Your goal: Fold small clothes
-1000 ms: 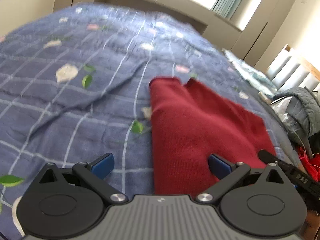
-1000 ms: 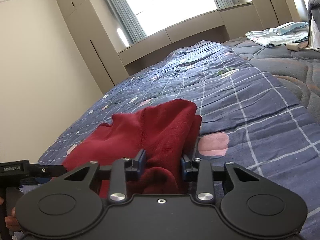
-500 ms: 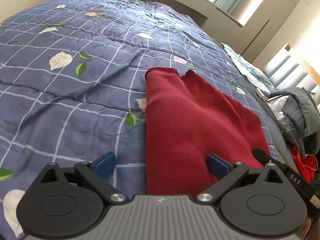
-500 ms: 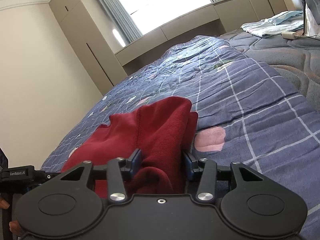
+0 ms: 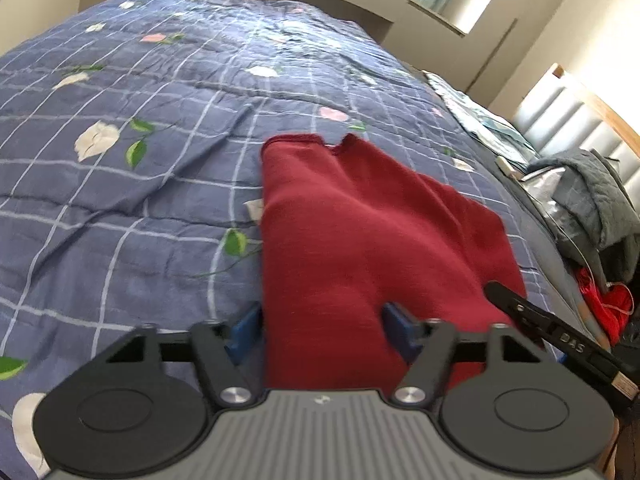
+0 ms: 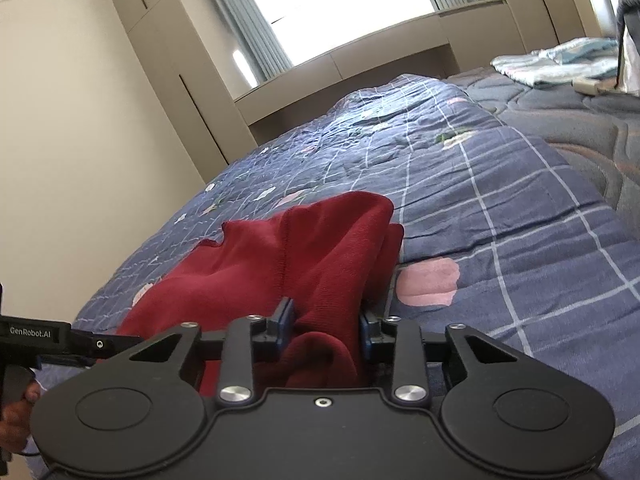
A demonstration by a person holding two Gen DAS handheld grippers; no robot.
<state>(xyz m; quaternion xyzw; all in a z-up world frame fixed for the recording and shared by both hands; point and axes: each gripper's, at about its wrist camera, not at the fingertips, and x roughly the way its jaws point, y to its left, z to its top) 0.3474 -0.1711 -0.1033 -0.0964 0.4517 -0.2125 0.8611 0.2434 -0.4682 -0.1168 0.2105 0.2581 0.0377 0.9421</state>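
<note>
Left tool [image 5: 322, 330]: the blue pads are seen apart on either side of the near edge of the red knit garment [image 5: 360, 232]; whether the cloth is pinched or merely straddled cannot be told, so its state is left undecided.
Right tool [image 6: 325, 320]: clenched on a bunched fold of the red knit garment [image 6: 320, 256], with the cloth gathered between the two pads and lifted into a ridge.
Other tool seen: the black body of the right tool is glimpsed at the lower right edge of the left wrist view.
Garment position: it is laid on the blue checked quilt [image 5: 140, 184] of the bed, stretched away from the left tool, its far end marked by a hem and a notch.
Garment shape: a lengthwise fold seems already made, judged from the straight left edge and the doubled layers held on the right.
Work left: a crosswise fold and a smoothing are judged to be outstanding, since the held end is raised and rumpled.
Surroundings: a pale folded cloth [image 6: 556, 62] is lain well apart on the far side of the bed, and a grey jacket [image 5: 592, 196] is heaped beside the bed.
</note>
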